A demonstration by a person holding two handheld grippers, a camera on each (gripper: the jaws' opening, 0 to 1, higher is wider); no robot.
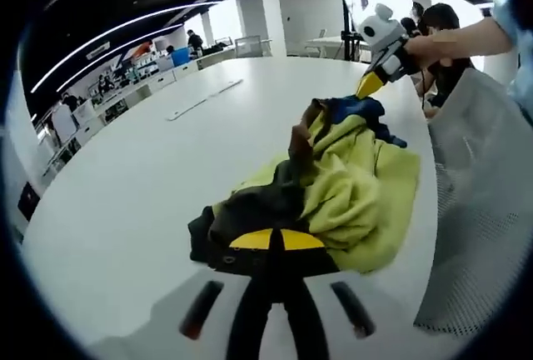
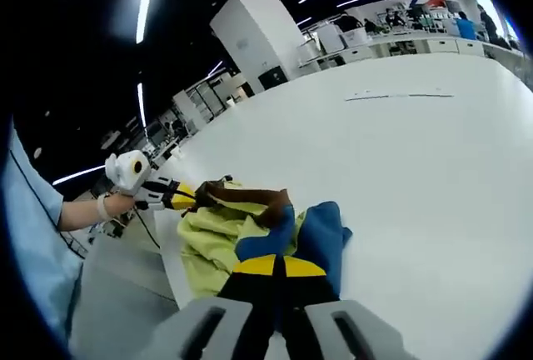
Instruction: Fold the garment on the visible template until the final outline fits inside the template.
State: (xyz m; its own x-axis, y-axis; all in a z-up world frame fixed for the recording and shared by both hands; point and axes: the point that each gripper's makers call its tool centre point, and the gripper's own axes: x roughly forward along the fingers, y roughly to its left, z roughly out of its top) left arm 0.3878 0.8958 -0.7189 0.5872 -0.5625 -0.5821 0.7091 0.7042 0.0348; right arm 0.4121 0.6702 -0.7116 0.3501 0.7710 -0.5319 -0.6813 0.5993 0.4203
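A yellow-green garment (image 1: 358, 185) with dark brown and blue parts lies bunched on the white table (image 1: 150, 185). At the bottom of the left gripper view, my left gripper (image 1: 275, 240) is shut on the garment's dark near edge. Across the pile, my right gripper (image 1: 371, 85) pinches the blue end, held by a hand. In the right gripper view, my right gripper (image 2: 279, 266) is shut on the blue part of the garment (image 2: 325, 231). There the left gripper (image 2: 185, 197) comes in from the left, closed on the brown edge. The cloth's underside is hidden.
Thin pale marks (image 1: 204, 100) run along the table beyond the garment, also seen as marks (image 2: 400, 95) far out. The table edge (image 1: 429, 210) lies close to the garment, with a person's light mesh clothing (image 1: 487, 202) beside it. Desks and people stand in the background.
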